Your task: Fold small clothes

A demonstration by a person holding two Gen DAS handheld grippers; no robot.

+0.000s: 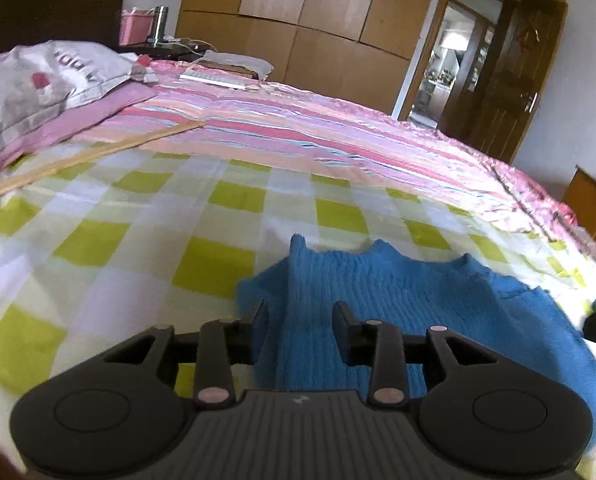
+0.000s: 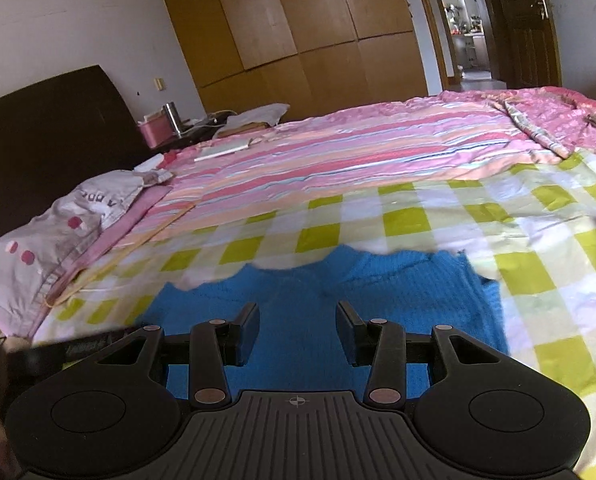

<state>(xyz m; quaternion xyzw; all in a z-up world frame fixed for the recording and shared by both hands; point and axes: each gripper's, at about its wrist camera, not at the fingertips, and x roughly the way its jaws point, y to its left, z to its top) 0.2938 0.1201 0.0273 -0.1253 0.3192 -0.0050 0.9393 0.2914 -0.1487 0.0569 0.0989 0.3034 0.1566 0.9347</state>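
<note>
On the green-and-white checked sheet point(image 1: 145, 236) of the bed lay a blue knitted garment point(image 1: 398, 300), spread fairly flat, with a raised ridge of cloth running up its left part in the left wrist view. We held our left gripper point(image 1: 300, 312) low over that ridge, its jaws standing partly apart; the fold of blue knit rose between them, but we saw neither pad pressing on it. Our right gripper point(image 2: 298, 316) hung over the same garment point(image 2: 298, 292), its jaws likewise partly apart, with only flat blue knit showing in the gap and nothing clamped.

The garment's far edge looked wavy against the checks. Beyond the checked sheet ran a pink striped bedspread point(image 2: 338, 148), and a thin wooden stick point(image 1: 93, 156) lay slantwise where the two cloths met. A grey pillow with pink spots point(image 2: 57, 236) sat near the dark headboard point(image 2: 37, 128), by which stood a pink box point(image 2: 155, 130) and a metal flask point(image 2: 172, 117). Wooden wardrobe doors point(image 2: 289, 20) filled the far wall, next to an open doorway point(image 2: 468, 32). At the right edge of the right wrist view a small teal thing showed, too cut off for us to tell what it was.
</note>
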